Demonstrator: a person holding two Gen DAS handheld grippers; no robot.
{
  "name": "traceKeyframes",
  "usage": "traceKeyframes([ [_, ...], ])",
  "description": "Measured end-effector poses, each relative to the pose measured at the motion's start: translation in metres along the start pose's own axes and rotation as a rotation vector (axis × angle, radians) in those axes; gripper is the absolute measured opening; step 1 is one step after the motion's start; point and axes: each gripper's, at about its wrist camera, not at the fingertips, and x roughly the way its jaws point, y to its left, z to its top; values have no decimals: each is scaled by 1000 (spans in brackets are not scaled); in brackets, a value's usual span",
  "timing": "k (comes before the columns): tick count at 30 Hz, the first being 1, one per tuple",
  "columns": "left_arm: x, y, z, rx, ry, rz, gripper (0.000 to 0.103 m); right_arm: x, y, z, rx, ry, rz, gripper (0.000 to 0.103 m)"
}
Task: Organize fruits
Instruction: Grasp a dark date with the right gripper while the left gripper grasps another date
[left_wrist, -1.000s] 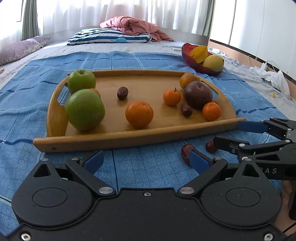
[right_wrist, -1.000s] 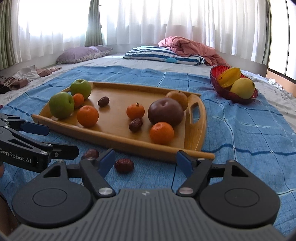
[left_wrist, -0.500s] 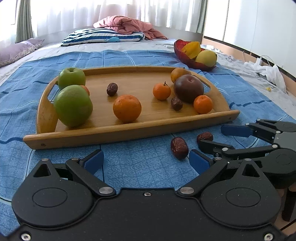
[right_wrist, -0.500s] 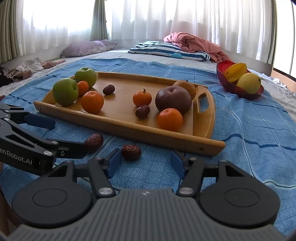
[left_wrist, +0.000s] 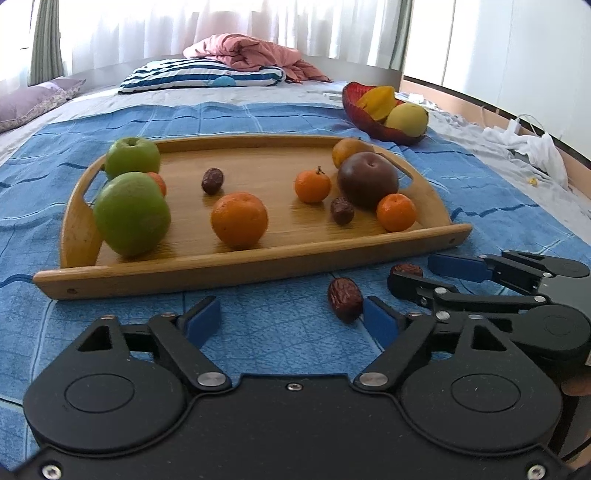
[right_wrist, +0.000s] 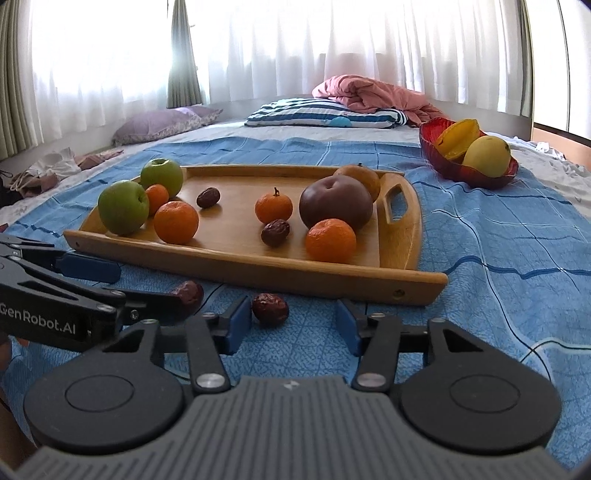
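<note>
A wooden tray (left_wrist: 258, 258) (right_wrist: 406, 240) on a blue cloth holds two green apples (left_wrist: 131, 212), several oranges (left_wrist: 239, 218), a dark plum (left_wrist: 367, 179) and two dates. Two more dates lie on the cloth in front of it. My left gripper (left_wrist: 291, 321) is open, with one date (left_wrist: 344, 298) just beside its right finger. My right gripper (right_wrist: 291, 319) is open too, with a date (right_wrist: 270, 308) by its left finger. The other date (left_wrist: 406, 268) (right_wrist: 190, 291) lies between the open fingers of the gripper that reaches in from the side of each view.
A red bowl (left_wrist: 364, 118) (right_wrist: 469, 173) with yellow fruit stands behind the tray on the right. Pillows (left_wrist: 203, 74) and a pink blanket (right_wrist: 369, 92) lie at the back. White clothes (left_wrist: 535, 147) lie at the right edge of the bedding.
Both grippers have shifted slightly relative to the tray. The two dates on the cloth now sit closer to the fingers; both grippers stay open.
</note>
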Motion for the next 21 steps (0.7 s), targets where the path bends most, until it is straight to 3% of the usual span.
traceKeyframes([
  [9, 7, -11, 3, -5, -2, 2, 63, -2, -1, -1, 14, -9, -11, 43],
  [21, 16, -17, 8, -47, -16, 20, 58, -4, -5, -3, 45, -35, -37, 32],
])
